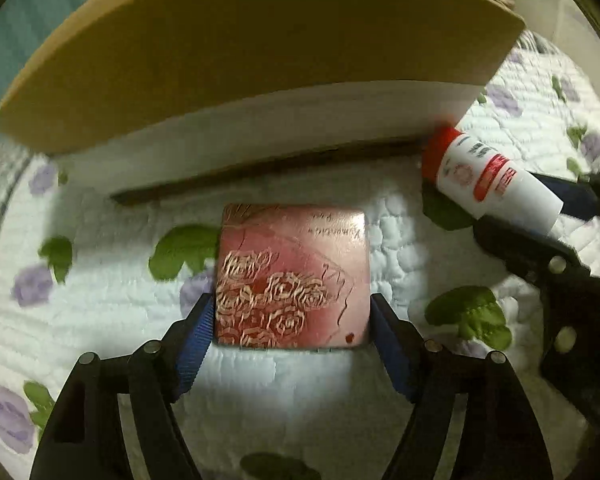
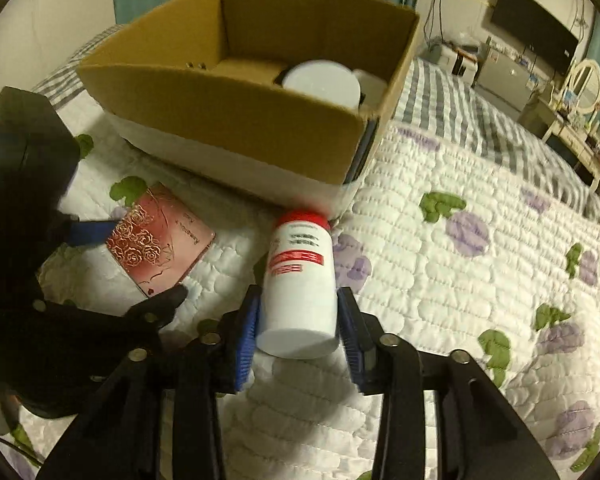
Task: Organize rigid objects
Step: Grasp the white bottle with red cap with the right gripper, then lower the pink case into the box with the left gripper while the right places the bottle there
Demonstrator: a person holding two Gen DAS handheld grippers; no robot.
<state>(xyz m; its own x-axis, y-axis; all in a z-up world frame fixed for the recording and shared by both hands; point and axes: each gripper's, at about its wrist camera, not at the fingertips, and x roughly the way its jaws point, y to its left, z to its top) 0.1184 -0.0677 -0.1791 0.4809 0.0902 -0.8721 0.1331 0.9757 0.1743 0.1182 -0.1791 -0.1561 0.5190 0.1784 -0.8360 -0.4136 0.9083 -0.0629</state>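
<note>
A square red tin with gold roses (image 1: pixel 292 276) sits between the blue pads of my left gripper (image 1: pixel 291 320), which is shut on its near end just above the quilt. The tin also shows in the right wrist view (image 2: pixel 160 250). My right gripper (image 2: pixel 300 320) is shut on a white bottle with a red cap (image 2: pixel 300 276), lying with its cap toward the box; it also shows in the left wrist view (image 1: pixel 492 176). An open cardboard box (image 2: pixel 236 120) stands just beyond both, with a white round lid (image 2: pixel 320 80) inside.
Everything rests on a bed with a white quilt printed with purple flowers (image 2: pixel 440 280). The box's near wall (image 1: pixel 260 64) rises close in front of the left gripper. A TV (image 2: pixel 536 28) and a dresser (image 2: pixel 572 120) stand far right.
</note>
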